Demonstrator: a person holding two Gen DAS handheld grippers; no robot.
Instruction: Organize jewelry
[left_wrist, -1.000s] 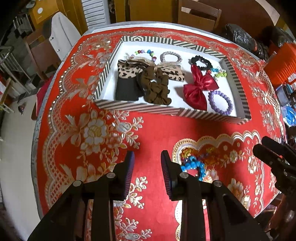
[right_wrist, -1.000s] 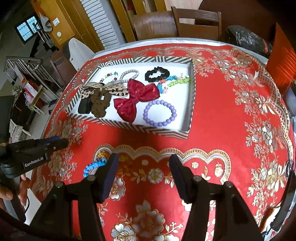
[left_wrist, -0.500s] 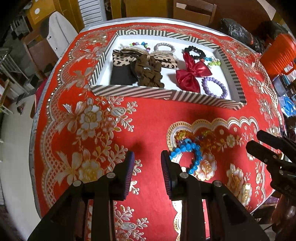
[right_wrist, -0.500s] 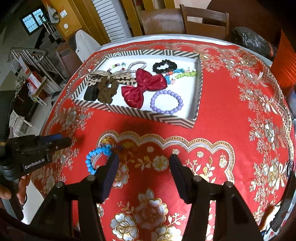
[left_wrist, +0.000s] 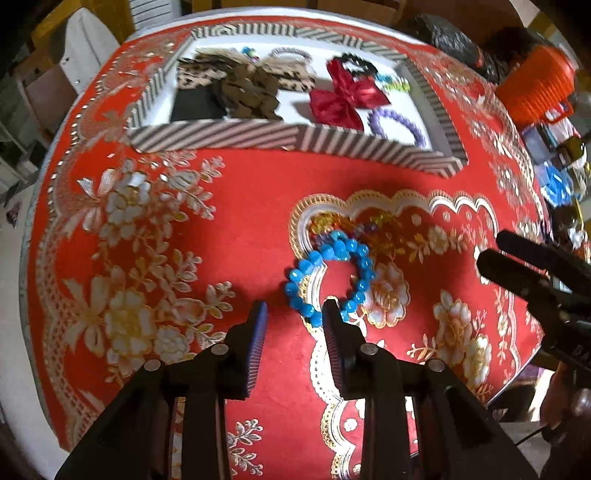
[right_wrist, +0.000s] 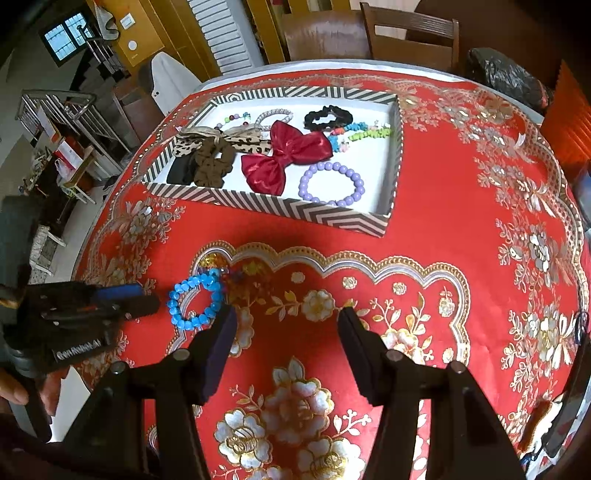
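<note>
1. One blue bracelet (left_wrist: 328, 277) lies flat on the tablecloth (left_wrist: 229, 206), outside the tray's (right_wrist: 266, 206) near wall; a loop, no clear long axis.
2. Two grippers: left (left_wrist: 293, 325) opening, empty, beside the bracelet; right (right_wrist: 286, 332) spread, empty.
3. One purple bracelet (right_wrist: 332, 182) and one red bow (right_wrist: 286, 157) in the tray.

One striped tray (right_wrist: 266, 205) sits upper centre. Inside: one red bow (right_wrist: 286, 157), one purple bead bracelet (right_wrist: 332, 182), one black scrunchie (right_wrist: 327, 116), one brown scrunchie (right_wrist: 214, 164). Outside, lower left: one blue bead bracelet (right_wrist: 195, 299). Two claws show.
</note>
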